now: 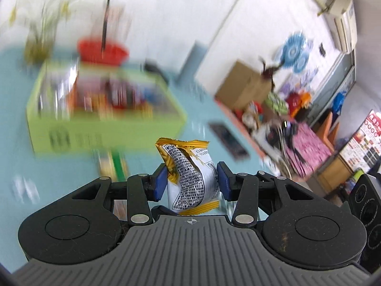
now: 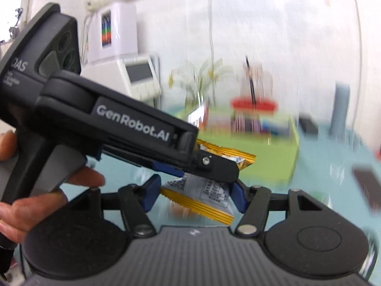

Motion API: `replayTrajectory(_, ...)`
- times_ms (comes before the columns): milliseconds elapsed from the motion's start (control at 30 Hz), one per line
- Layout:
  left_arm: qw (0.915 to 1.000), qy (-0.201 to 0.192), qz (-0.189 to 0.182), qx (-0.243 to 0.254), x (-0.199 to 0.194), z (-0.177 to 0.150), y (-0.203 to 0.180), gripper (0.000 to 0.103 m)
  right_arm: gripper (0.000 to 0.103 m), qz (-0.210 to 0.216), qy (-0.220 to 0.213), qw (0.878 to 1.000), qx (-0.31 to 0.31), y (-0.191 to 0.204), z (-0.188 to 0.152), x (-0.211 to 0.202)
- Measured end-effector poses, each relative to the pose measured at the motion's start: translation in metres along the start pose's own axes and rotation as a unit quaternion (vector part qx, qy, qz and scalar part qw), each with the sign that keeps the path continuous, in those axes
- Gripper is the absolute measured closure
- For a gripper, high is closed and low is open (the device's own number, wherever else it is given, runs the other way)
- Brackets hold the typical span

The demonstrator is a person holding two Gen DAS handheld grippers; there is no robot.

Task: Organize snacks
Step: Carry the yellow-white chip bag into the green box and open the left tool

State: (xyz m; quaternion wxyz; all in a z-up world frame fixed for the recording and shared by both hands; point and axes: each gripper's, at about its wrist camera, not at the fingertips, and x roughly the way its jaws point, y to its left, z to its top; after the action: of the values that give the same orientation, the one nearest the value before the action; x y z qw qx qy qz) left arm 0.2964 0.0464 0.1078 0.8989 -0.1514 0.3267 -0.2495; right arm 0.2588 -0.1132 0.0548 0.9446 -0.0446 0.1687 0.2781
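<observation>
My left gripper (image 1: pixel 192 182) is shut on a yellow and white snack packet (image 1: pixel 190 166), which its blue pads squeeze at the middle so the packet stands crumpled above the teal table (image 1: pixel 71 178). In the right wrist view the left gripper (image 2: pixel 221 166) crosses in from the left, and its packet's yellow end (image 2: pixel 240 160) pokes out past the tip. Just below it, my right gripper (image 2: pixel 194 196) is shut on a second yellow and white packet (image 2: pixel 202 200). That packet lies flat between the pads and touches both of them.
A light green box (image 1: pixel 102 124) holding several snacks stands on the table ahead, also seen blurred as the green box (image 2: pixel 250 143). A red basket (image 1: pixel 102 47) sits behind it. A dark flat item (image 1: pixel 228 140) lies to the right. A person's hand (image 2: pixel 14 202) grips the left gripper's handle.
</observation>
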Motion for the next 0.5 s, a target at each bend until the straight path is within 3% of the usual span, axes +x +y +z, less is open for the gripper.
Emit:
replayTrajectory(133, 0.9975, -0.052, 0.027, 0.039, -0.011, 0.071, -0.005, 0.078, 0.040, 0.010, -0.040, 0.998, -0.038, -0.013, 0.062, 0.027)
replayTrajectory(300, 0.9909, -0.085, 0.076, 0.071, 0.002, 0.145, 0.003, 0.077, 0.039, 0.034, -0.044, 0.997, -0.056, -0.040, 0.131, 0.082)
replayTrajectory(400, 0.9864, -0.082, 0.111, 0.089, 0.030, 0.169, 0.013, 0.072, 0.040, 0.042, -0.032, 0.997, -0.062, -0.050, 0.148, 0.122)
replayTrajectory(500, 0.9832, -0.072, 0.137, 0.096, 0.058, 0.168, 0.032, 0.072, 0.040, 0.043, -0.016, 0.997, -0.069, -0.054, 0.140, 0.154)
